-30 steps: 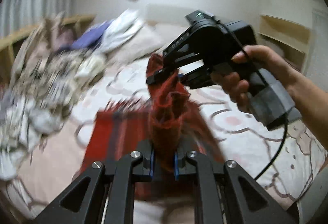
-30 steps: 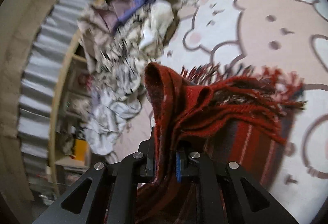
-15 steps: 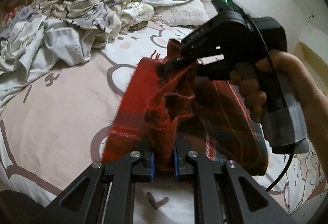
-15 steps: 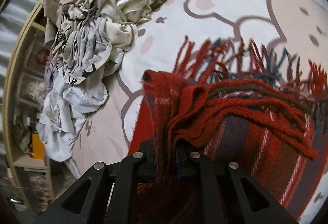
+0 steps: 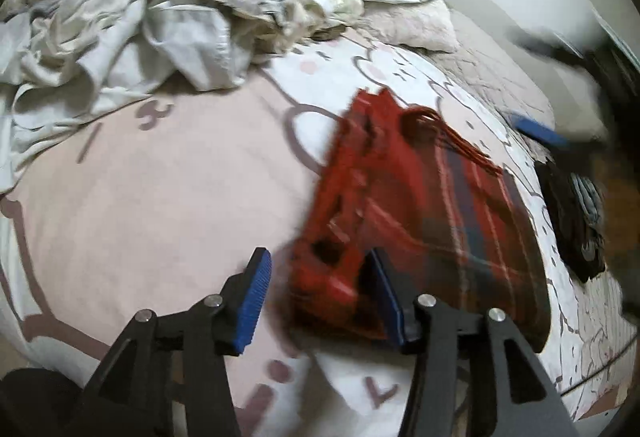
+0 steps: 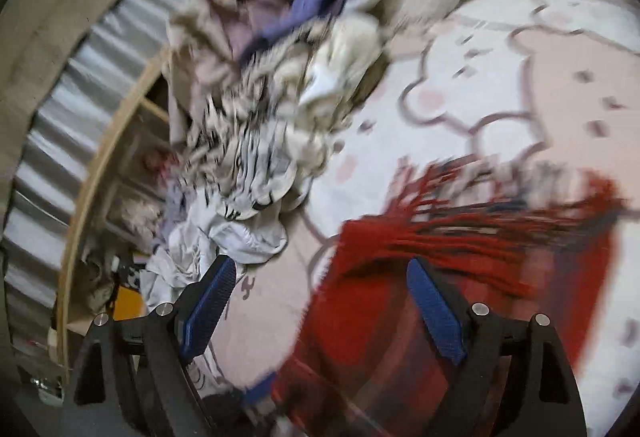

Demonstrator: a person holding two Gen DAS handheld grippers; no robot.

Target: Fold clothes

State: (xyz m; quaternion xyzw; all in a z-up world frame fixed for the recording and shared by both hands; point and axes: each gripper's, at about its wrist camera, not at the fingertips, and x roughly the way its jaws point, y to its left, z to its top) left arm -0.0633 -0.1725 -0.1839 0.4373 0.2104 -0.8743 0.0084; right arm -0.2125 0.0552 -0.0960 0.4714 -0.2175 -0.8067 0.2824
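Half a second ago both grippers were clamped on bunched folds of the red plaid scarf (image 5: 432, 221) and held it up off the bed; now both have let go and the scarf lies on the bedsheet (image 5: 160, 205), folded over on itself, with its fringe (image 6: 480, 233) spread along one end. The left gripper (image 5: 320, 297) points forward and down over the near edge of the scarf, its blue-padded fingers (image 5: 254, 301) spread wide, one pad over bare sheet and the other just beside or against the scarf's folded corner; blur keeps contact from being certain. The right gripper (image 6: 320, 313) is rolled to one side, so the room looks tilted in its view, and its jaws are also spread wide with nothing between them, the right pad above the red cloth and the left pad above the sheet. In the left wrist view the other gripper shows only as a dark smear at the upper right edge. A heap of unfolded clothes (image 5: 168, 9) sits farther back on the bed, well apart from the scarf. The sheet carries cartoon outlines and some pinkish letter-like marks, too blurred to read; no brand or label is legible.
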